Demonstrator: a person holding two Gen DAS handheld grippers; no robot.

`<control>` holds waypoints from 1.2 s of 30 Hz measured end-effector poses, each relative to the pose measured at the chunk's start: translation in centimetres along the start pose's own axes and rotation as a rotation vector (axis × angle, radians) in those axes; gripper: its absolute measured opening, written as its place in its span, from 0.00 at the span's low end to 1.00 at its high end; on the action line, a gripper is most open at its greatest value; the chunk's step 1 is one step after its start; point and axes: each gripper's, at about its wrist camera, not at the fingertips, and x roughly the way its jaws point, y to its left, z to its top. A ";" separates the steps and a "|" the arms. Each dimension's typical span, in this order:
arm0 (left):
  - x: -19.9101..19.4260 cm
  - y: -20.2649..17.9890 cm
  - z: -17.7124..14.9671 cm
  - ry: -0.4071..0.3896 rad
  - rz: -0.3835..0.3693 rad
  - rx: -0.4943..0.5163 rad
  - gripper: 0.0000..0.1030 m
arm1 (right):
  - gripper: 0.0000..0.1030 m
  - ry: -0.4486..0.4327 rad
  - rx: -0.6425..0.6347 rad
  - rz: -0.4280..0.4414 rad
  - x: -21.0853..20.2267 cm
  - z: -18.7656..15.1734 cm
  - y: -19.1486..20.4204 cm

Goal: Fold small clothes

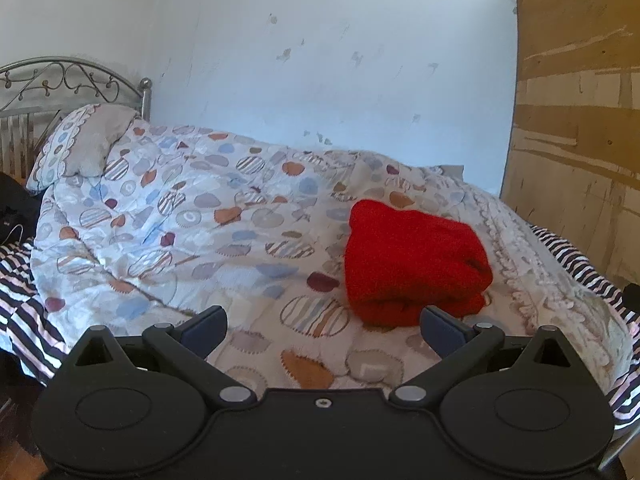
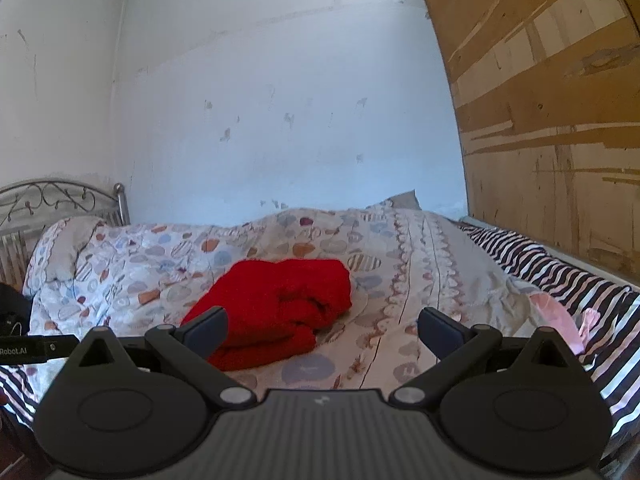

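Observation:
A red knitted garment [image 1: 412, 264] lies folded into a thick bundle on the patterned quilt [image 1: 192, 216]. In the left wrist view it sits just beyond and to the right of my left gripper [image 1: 322, 324], which is open and holds nothing. In the right wrist view the same red garment [image 2: 276, 308] lies ahead and to the left, partly behind the left finger of my right gripper [image 2: 322, 326]. That gripper is open too, with nothing between its fingers. Both grippers hover above the bed, apart from the garment.
The quilt [image 2: 420, 264] covers a bed with a striped sheet [image 2: 560, 280] showing at its edges. A metal headboard [image 1: 60, 88] and a pillow [image 1: 80, 140] stand at the left. A brown board wall [image 2: 552, 120] runs along the right. A pink cloth [image 2: 560, 320] lies at the right.

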 end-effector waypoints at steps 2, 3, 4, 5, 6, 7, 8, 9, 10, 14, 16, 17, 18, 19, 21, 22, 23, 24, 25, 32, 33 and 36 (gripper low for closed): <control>0.3 0.3 -0.3 0.009 0.004 -0.002 0.99 | 1.00 0.012 -0.006 0.004 0.3 -0.3 0.2; 0.5 0.4 -0.3 0.013 0.007 -0.003 0.99 | 1.00 0.019 -0.012 0.007 0.6 -0.5 0.3; 0.6 0.4 -0.4 0.016 0.009 -0.004 0.99 | 1.00 0.023 -0.016 0.009 0.7 -0.6 0.5; 0.7 0.5 -0.4 0.018 0.011 -0.006 0.99 | 1.00 0.027 -0.019 0.013 0.8 -0.7 0.6; 0.8 0.5 -0.5 0.019 0.012 -0.008 0.99 | 1.00 0.032 -0.022 0.015 0.9 -0.7 0.7; 1.0 0.6 -0.5 0.022 0.012 -0.009 0.99 | 1.00 0.035 -0.024 0.017 1.0 -0.8 0.8; 1.1 0.6 -0.5 0.025 0.011 -0.009 0.99 | 1.00 0.038 -0.026 0.018 1.1 -0.8 0.8; 1.2 0.6 -0.6 0.028 0.011 -0.008 0.99 | 1.00 0.039 -0.027 0.019 1.2 -0.8 0.9; 1.3 0.5 -0.6 0.031 0.010 -0.007 0.99 | 1.00 0.040 -0.029 0.020 1.2 -0.9 0.9; 1.5 0.4 -0.7 0.038 0.008 -0.009 0.99 | 1.00 0.048 -0.029 0.020 1.4 -0.9 0.9; 1.5 0.4 -0.7 0.039 0.008 -0.010 0.99 | 1.00 0.048 -0.030 0.018 1.5 -0.9 0.8; 1.5 0.4 -0.7 0.039 0.008 -0.010 0.99 | 1.00 0.049 -0.029 0.019 1.5 -0.9 0.8; 1.6 0.4 -0.8 0.040 0.008 -0.011 0.99 | 1.00 0.050 -0.029 0.018 1.5 -0.9 0.8; 1.6 0.4 -0.8 0.040 0.007 -0.011 0.99 | 1.00 0.050 -0.029 0.018 1.5 -0.9 0.8; 1.6 0.4 -0.8 0.039 0.008 -0.012 0.99 | 1.00 0.050 -0.030 0.018 1.6 -0.9 0.8; 1.6 0.4 -0.8 0.040 0.007 -0.011 0.99 | 1.00 0.050 -0.029 0.019 1.6 -0.9 0.8; 1.6 0.4 -0.8 0.040 0.007 -0.011 0.99 | 1.00 0.050 -0.029 0.018 1.6 -0.9 0.8; 1.6 0.4 -0.8 0.039 0.007 -0.011 0.99 | 1.00 0.050 -0.028 0.019 1.6 -0.9 0.8; 1.6 0.4 -0.8 0.040 0.007 -0.011 0.99 | 1.00 0.050 -0.030 0.019 1.6 -0.9 0.8; 1.6 0.4 -0.8 0.040 0.008 -0.011 0.99 | 1.00 0.052 -0.031 0.019 1.6 -0.9 0.7; 1.6 0.4 -0.8 0.040 0.008 -0.011 0.99 | 1.00 0.051 -0.031 0.019 1.6 -0.9 0.7; 1.6 0.4 -0.8 0.040 0.007 -0.011 0.99 | 1.00 0.051 -0.031 0.019 1.6 -0.9 0.7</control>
